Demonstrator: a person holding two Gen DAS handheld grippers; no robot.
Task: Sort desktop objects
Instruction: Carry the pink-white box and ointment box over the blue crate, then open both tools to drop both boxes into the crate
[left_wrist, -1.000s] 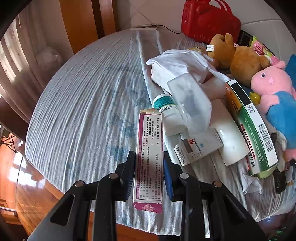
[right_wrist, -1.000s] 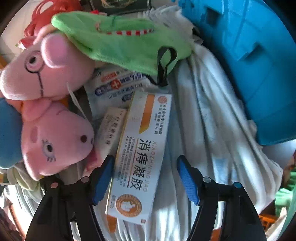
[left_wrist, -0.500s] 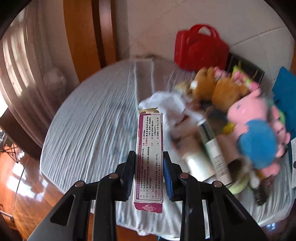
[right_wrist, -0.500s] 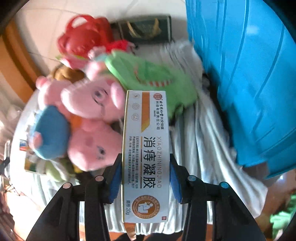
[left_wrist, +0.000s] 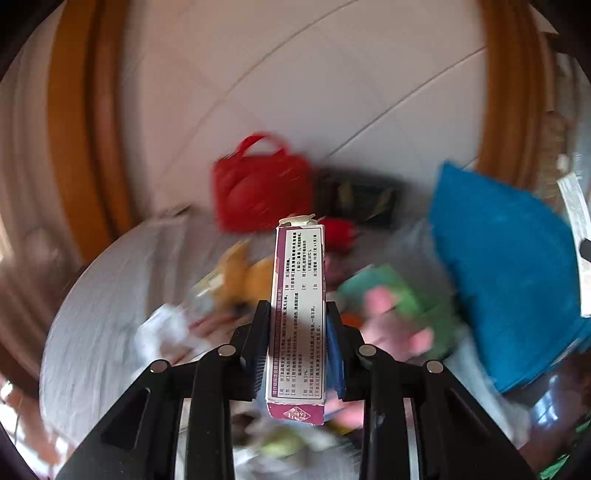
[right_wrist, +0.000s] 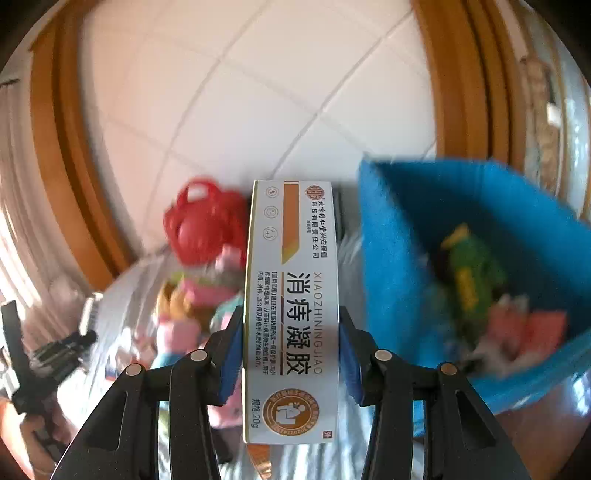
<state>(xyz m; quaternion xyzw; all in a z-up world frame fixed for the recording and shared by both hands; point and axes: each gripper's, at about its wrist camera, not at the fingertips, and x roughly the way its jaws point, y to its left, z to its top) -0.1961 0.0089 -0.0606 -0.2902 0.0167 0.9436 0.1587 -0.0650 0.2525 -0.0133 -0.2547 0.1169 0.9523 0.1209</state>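
Observation:
My left gripper (left_wrist: 295, 325) is shut on a narrow purple and white medicine box (left_wrist: 299, 295), held lengthwise high above the table. My right gripper (right_wrist: 291, 332) is shut on a white and orange ointment box (right_wrist: 291, 306), also lifted well clear of the table. A blue bin (right_wrist: 406, 266) stands to the right, holding a green toy (right_wrist: 469, 273) and several small items. In the left wrist view the blue bin (left_wrist: 509, 280) shows its outer side. Blurred plush toys (left_wrist: 391, 317) lie on the white cloth below.
A red handbag (left_wrist: 262, 188) and a dark box (left_wrist: 358, 199) stand at the back by the tiled wall. Plush toys (right_wrist: 184, 306) crowd the middle of the cloth-covered table (left_wrist: 110, 314). The other gripper (right_wrist: 48, 354), with a hand on it, shows at the left edge.
Both grippers rose and tilted up, so the wall now fills the upper frames. The right gripper closed on the ointment box and lifted it off the pile. The left kept its box.

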